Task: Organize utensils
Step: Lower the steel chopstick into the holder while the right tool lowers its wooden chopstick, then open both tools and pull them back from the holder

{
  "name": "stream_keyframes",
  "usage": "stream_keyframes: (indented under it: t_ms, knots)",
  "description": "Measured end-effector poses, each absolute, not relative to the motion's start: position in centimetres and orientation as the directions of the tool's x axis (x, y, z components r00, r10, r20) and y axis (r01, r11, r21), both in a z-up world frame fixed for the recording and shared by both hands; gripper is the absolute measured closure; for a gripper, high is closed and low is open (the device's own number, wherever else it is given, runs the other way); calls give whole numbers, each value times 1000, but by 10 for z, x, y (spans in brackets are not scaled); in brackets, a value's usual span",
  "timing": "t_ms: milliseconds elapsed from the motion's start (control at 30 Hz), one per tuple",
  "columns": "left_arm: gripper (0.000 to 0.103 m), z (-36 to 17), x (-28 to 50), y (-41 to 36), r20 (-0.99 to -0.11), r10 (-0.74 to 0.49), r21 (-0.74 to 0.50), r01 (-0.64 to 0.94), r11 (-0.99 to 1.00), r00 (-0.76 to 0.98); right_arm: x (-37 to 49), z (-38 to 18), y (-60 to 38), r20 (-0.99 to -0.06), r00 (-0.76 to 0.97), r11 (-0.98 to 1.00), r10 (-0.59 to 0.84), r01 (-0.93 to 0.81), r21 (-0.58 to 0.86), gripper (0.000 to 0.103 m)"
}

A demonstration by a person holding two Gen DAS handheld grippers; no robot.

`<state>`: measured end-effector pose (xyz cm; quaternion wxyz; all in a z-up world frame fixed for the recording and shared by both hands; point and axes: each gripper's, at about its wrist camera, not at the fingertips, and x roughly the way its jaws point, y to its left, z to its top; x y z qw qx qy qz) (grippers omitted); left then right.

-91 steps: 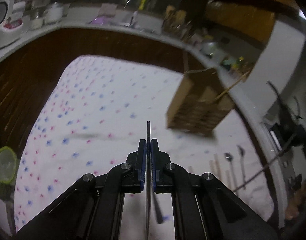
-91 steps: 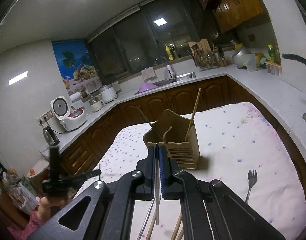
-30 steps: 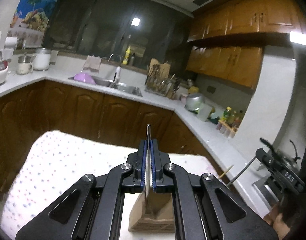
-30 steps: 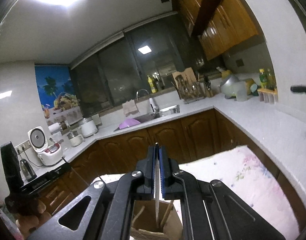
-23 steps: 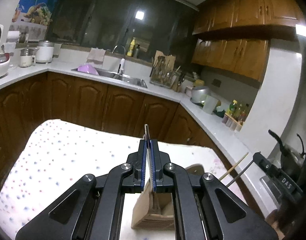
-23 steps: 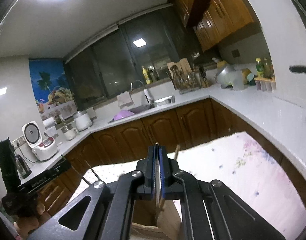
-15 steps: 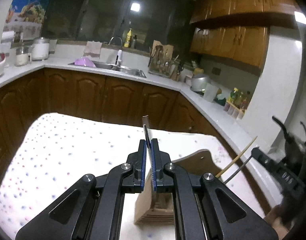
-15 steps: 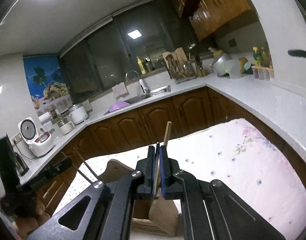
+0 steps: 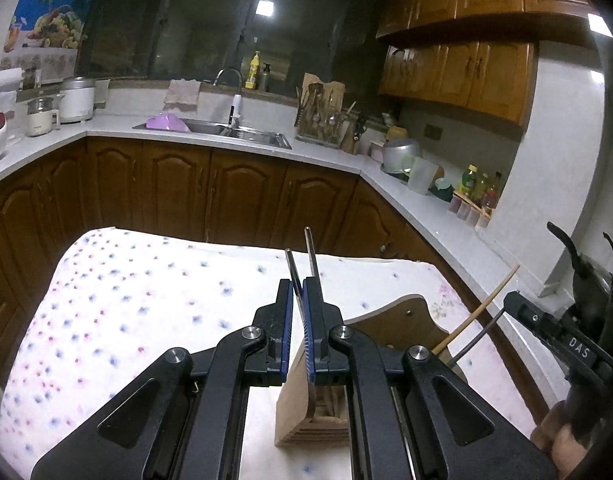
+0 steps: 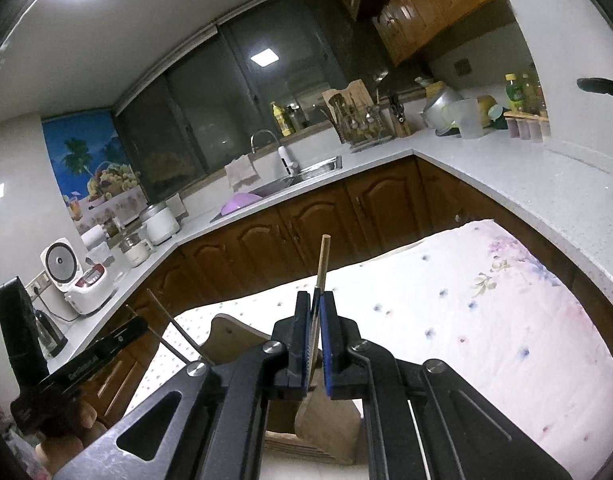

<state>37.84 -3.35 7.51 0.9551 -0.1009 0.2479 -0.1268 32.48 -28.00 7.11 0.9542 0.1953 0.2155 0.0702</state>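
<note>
A wooden utensil holder [image 9: 402,320] stands on the dotted tablecloth, right under both grippers. My left gripper [image 9: 298,292] has its jaws slightly parted, with two thin metal handles [image 9: 310,254] rising between them out of the holder. My right gripper [image 10: 315,308] is also slightly parted around a wooden chopstick [image 10: 323,258] that stands loose in the holder [image 10: 226,340]. In the left wrist view a chopstick [image 9: 482,308] and a metal handle lean out of the holder beside the other gripper [image 9: 554,332].
The table [image 9: 146,280] carries a white cloth with blue and pink dots. Brown kitchen cabinets [image 9: 178,192], a white counter with a sink [image 9: 226,130], a rice cooker [image 10: 70,276] and a dish rack [image 9: 322,120] lie beyond it.
Both grippers carried their utensils from the table to above the holder, lowered them in, and have just parted their jaws. The utensils now stand loose in the holder.
</note>
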Motion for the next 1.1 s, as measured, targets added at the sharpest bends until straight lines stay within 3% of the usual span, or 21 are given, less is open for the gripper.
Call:
stream_keyframes:
  t_ms: [133,200,267,367,433,467,633,1100]
  knots:
    - [97,74,379,-31,-462,-301,-265,194,944,834,326,73,-280,-393,892,913,226,-53,406,92]
    - [88,73,378,-29,-474,-299,-273,184,944,828,325,73,-283,-395,889,906,232,-49,420,79]
    - [59,73,373,-23,-473,-298,-290,173,941,829,321,74,-286,-380,892,895,245,-58,442,48]
    - [34,78,358,-16,-453,-271,-285,150,947,850,309,77,-291,-349,906,888,239,-58,456,33]
    - [28,81,347,-10,-442,-271,-292,148,945,855,300,79,-296,-329,914,880,237,-59,470,17]
    - [21,82,342,-7,-442,-270,-296,145,944,856,296,79,-298,-323,916,876,239,-60,478,14]
    - [7,79,312,7,-451,-231,-283,107,953,862,275,77,-301,-328,911,866,250,-59,496,12]
    - [6,42,225,9,-545,-186,-201,88,976,818,198,54,-274,-456,844,904,283,-76,421,5]
